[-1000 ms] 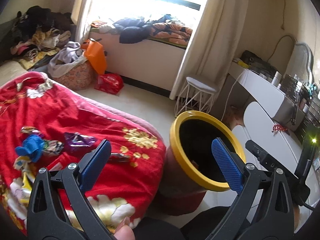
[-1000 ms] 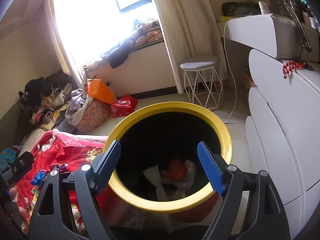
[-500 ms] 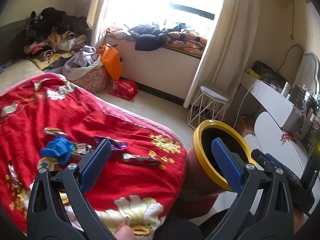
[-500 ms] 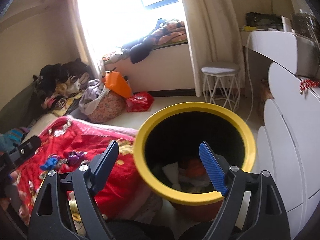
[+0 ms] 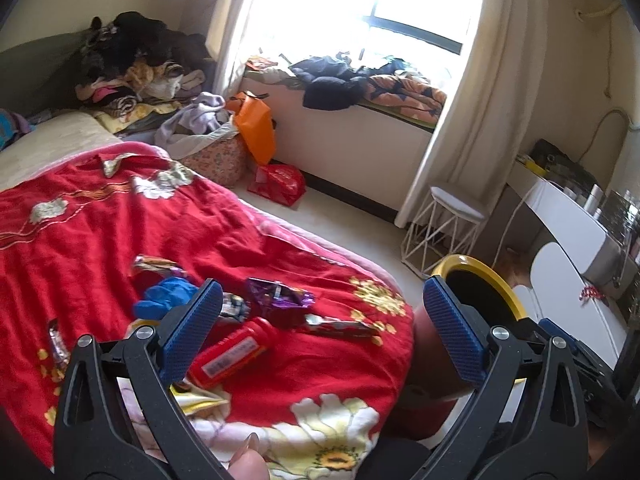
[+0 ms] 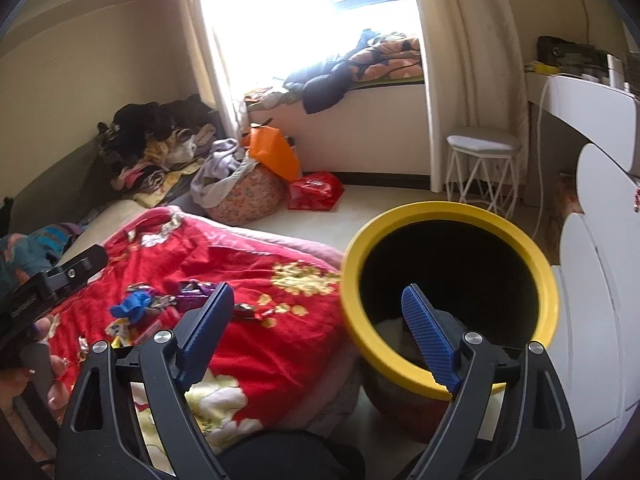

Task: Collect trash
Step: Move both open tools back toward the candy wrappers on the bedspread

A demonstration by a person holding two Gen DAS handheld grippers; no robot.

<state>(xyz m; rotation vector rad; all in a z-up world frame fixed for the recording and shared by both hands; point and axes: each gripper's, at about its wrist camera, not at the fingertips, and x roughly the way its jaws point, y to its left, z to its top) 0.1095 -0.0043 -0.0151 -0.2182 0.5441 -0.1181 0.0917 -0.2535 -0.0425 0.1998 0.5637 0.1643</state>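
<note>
Both cameras are swinging away from the yellow-rimmed round trash bin, which a second ago was filling the right wrist view, and toward the red floral quilt. Low in the left wrist frame, the left gripper is hovering with its ribbed blue pads wide apart and empty; the right gripper is likewise spread and holding nothing, its right pad over the bin's mouth. Judging by this, a new pickup is beginning. Just beyond the left pad, a glossy red plastic bottle is lying on its side, with a crinkled purple foil wrapper and a soft blue crumpled glove past it. Next, the left gripper needs lowering around the bottle's rigid body.
</note>
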